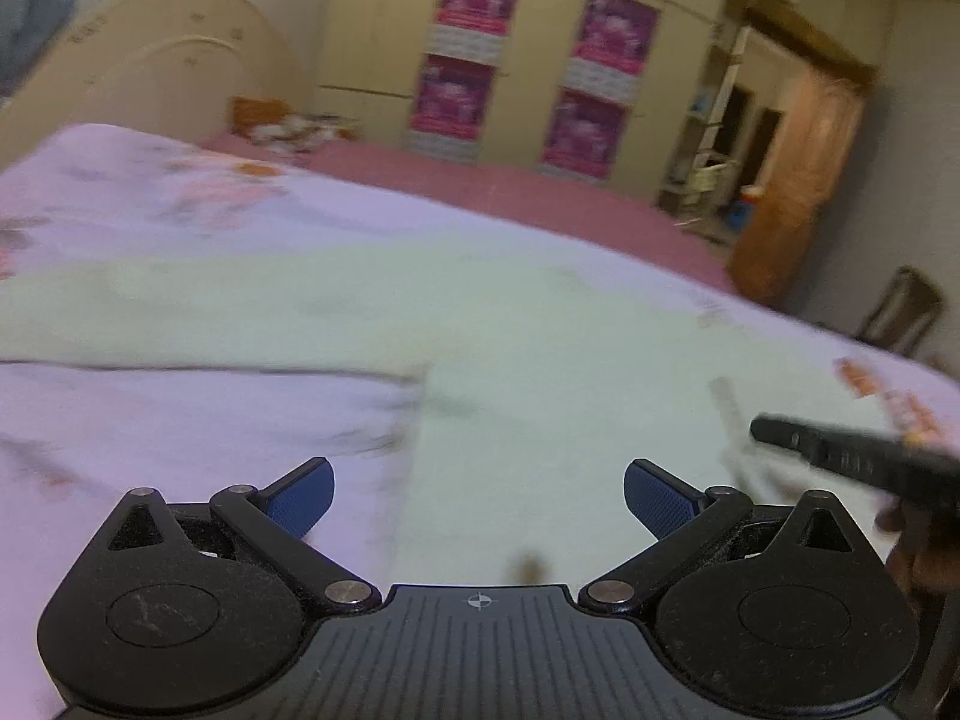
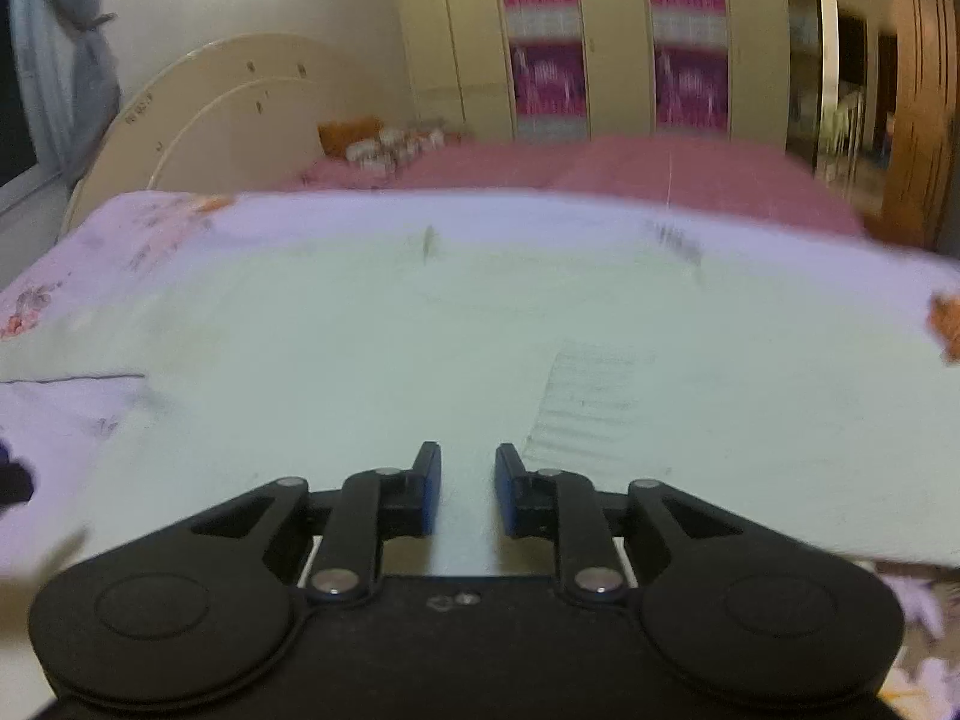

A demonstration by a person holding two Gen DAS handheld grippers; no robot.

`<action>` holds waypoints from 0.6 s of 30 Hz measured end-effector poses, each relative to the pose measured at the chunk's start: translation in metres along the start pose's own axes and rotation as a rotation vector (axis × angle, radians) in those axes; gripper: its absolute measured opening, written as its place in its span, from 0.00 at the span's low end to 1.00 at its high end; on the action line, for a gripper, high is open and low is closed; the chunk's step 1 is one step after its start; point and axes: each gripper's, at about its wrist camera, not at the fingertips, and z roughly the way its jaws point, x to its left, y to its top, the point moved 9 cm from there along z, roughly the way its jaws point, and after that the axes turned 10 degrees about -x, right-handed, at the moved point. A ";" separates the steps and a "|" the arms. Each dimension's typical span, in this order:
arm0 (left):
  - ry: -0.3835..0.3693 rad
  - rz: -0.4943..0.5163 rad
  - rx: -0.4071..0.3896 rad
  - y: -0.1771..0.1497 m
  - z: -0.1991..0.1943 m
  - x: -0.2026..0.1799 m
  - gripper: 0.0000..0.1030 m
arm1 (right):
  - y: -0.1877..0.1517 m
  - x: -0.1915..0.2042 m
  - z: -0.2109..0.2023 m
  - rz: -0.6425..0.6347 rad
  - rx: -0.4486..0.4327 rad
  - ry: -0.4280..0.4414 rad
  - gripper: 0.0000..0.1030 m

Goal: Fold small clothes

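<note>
A pale mint-green garment lies spread flat on a lilac floral sheet on the bed. My left gripper hovers over the garment's near part, jaws wide open and empty. The right gripper's black body shows at the right edge of the left wrist view. In the right wrist view the garment fills the middle, with a ribbed patch to the right. My right gripper is low over the garment, jaws narrowly apart with a gap between the blue pads, holding nothing.
A pink bedspread lies beyond the sheet, with patterned pillows by the cream headboard. Wardrobes with magenta posters stand behind. A wooden door and a chair are at the right.
</note>
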 end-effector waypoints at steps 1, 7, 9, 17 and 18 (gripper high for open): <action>-0.047 -0.020 0.007 0.002 0.011 -0.016 0.72 | 0.001 -0.009 -0.013 0.025 -0.021 -0.022 0.16; -0.276 -0.090 0.162 -0.012 0.089 -0.122 0.50 | -0.006 -0.059 -0.049 0.080 -0.013 -0.177 0.16; -0.297 -0.105 0.207 -0.019 0.110 -0.146 0.50 | -0.007 -0.068 -0.055 0.095 -0.014 -0.206 0.16; -0.281 -0.195 0.275 -0.027 0.165 -0.177 0.03 | -0.017 -0.094 -0.067 0.160 -0.015 -0.262 0.19; -0.281 -0.209 0.256 -0.025 0.164 -0.172 0.03 | -0.018 -0.094 -0.068 0.164 -0.012 -0.266 0.19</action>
